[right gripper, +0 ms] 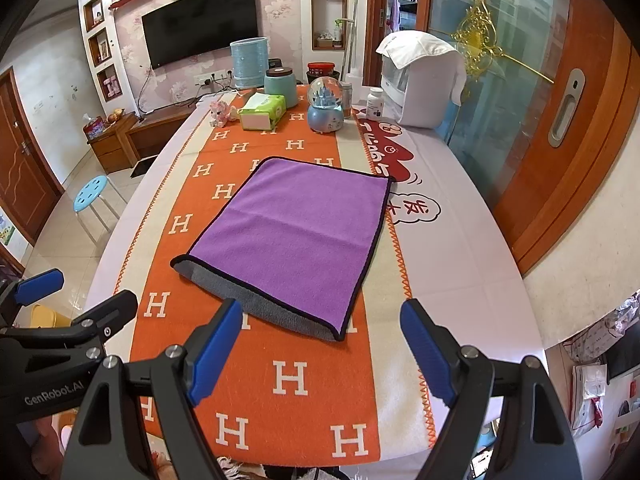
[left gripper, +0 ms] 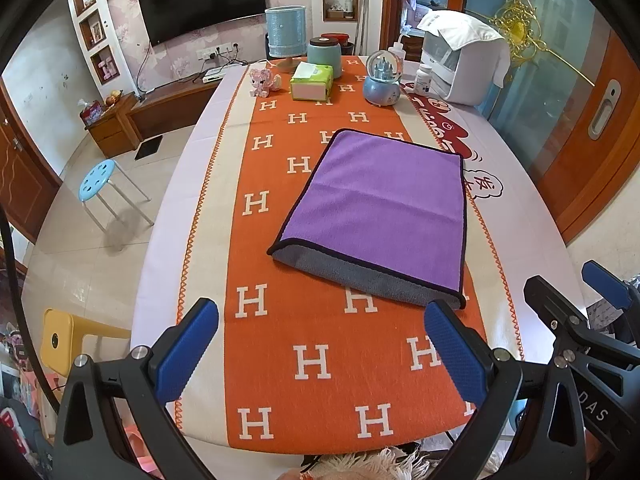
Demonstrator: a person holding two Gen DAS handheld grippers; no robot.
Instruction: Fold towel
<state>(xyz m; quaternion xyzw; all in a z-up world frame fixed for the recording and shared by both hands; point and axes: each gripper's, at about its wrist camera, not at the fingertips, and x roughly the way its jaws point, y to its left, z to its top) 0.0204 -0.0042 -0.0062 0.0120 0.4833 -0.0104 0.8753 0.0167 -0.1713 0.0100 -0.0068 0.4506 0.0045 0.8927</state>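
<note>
A purple towel (left gripper: 384, 204) with a dark border and grey underside lies folded flat on the orange H-patterned table runner (left gripper: 320, 360). A grey strip of the lower layer shows along its near edge. It also shows in the right wrist view (right gripper: 296, 232). My left gripper (left gripper: 320, 316) is open and empty, held above the runner just short of the towel's near edge. My right gripper (right gripper: 320, 316) is open and empty, also just short of that edge. The right gripper shows at the right edge of the left wrist view (left gripper: 576, 292).
At the table's far end stand a tissue box (left gripper: 312, 82), a snow globe (left gripper: 383, 77), a teal jar (left gripper: 325, 56), a blue lamp (left gripper: 285, 34), a pink toy (left gripper: 263, 82), a pill bottle (left gripper: 423, 79) and a white appliance (left gripper: 464, 60). A blue stool (left gripper: 98, 180) stands left on the floor.
</note>
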